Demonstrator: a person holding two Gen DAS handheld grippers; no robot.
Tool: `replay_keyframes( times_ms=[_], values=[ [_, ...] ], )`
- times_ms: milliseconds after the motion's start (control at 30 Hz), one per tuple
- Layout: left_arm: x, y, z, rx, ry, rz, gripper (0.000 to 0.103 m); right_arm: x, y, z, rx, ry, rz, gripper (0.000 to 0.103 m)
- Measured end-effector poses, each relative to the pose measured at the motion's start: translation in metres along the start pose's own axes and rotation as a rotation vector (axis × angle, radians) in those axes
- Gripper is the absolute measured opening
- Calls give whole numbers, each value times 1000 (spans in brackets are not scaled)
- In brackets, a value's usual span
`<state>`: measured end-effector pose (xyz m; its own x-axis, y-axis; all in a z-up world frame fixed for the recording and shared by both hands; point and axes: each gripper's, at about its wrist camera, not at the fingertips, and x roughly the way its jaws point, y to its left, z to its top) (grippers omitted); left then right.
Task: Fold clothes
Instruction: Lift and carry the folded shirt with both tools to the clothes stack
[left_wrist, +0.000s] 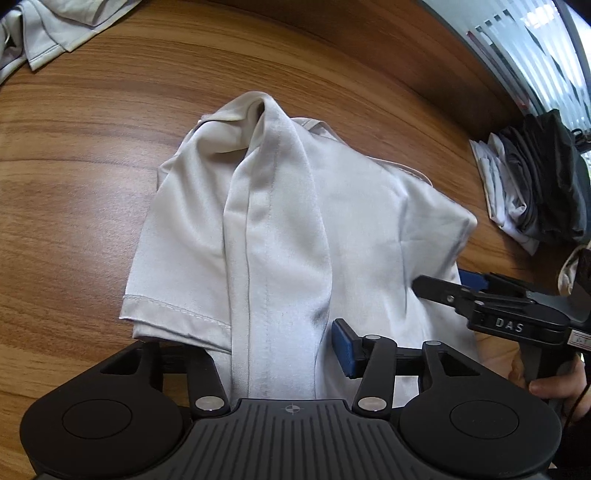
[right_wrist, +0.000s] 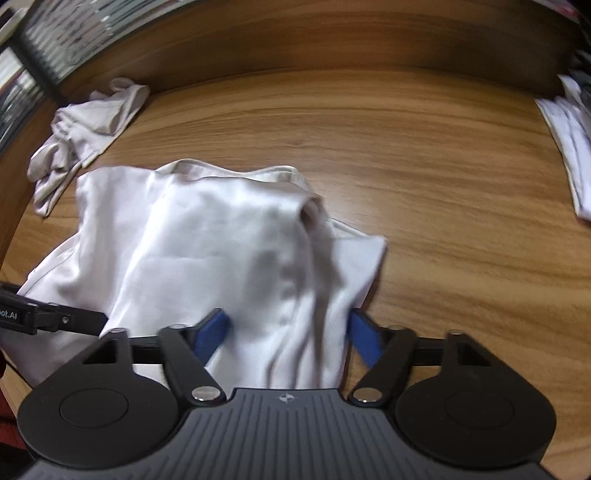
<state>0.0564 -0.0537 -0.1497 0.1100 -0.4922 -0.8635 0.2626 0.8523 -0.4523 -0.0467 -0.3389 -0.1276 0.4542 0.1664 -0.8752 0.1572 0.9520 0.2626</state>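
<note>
A: Biggest first. Wooden table (left_wrist: 92, 192), and the landmark is the pale shirt (left_wrist: 280, 221) lying mid-table, partly folded, one long panel doubled over its middle, collar end away from the cameras.

B: Other cloth?

A: Crumpled pale garment (right_wrist: 85, 136) well beyond the shirt toward the far left corner. Stack of dark and white folded clothes (left_wrist: 535, 184) off the shirt's right side, apart from it.

B: Tools?

A: Left gripper (left_wrist: 258, 350) sits over the shirt's near hem. Only its right blue pad (left_wrist: 345, 347) shows, and it stands clear of the folded strip running between the jaws; the other finger is hidden by cloth. Reads as released, nothing pinched.

B: Right one?

A: Right gripper (right_wrist: 291, 332) is at the shirt's near right edge, both pads spread with a bunched ridge of fabric between them. Frame is blurred, but the pads don't look pressed in. So unclenched, straddling cloth. A hand (left_wrist: 554, 387) holds it from below the shirt's right corner.

B: Step?

A: My read: mid-fold, between grabs, sides already in, near hem about to be taken.

B: Next move needs?

A: Likely both sets of jaws closing on the hem, all layers caught, then lifting together toward the collar. Slippery fabric, so the doubled panel could slide.
</note>
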Motion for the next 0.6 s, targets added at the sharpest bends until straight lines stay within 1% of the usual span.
replay_keyframes(
  times_ms=[33, 100, 133, 167, 200, 233, 267, 367, 433, 500, 600],
  values=[
    [0, -1, 0, 5, 1, 2, 52, 1, 2, 1, -3, -3, 7, 60],
    [1, -4, 1, 16, -1, 16, 50, 2, 5, 2, 2, -11, 18, 39],
    [1, -6, 1, 22, -3, 28, 40, 3, 6, 2, 9, -16, 17, 34],
    [2, -7, 1, 27, -3, 40, 33, 4, 7, 2, 16, -16, 19, 24],
    [0, -7, 1, 28, -8, 40, 30, 4, 7, 2, 22, -19, 22, 19],
    [-2, -9, 0, 29, -15, 37, 24, 2, 8, 2, 26, -26, 25, 16],
    [-5, -12, 0, 40, -19, 42, 21, 0, 8, 2, 30, -33, 29, 12],
    [-11, -29, -1, 87, -23, 76, 18, -14, 12, 4, 46, -65, 40, 9],
    [-16, -41, 0, 100, -16, 95, 17, -26, 15, 7, 59, -86, 48, 8],
    [-21, -52, 3, 97, 2, 102, 17, -38, 15, 9, 71, -96, 54, 8],
    [-28, -74, 7, 120, 21, 95, 17, -58, 13, 12, 84, -93, 56, 8]
  ],
)
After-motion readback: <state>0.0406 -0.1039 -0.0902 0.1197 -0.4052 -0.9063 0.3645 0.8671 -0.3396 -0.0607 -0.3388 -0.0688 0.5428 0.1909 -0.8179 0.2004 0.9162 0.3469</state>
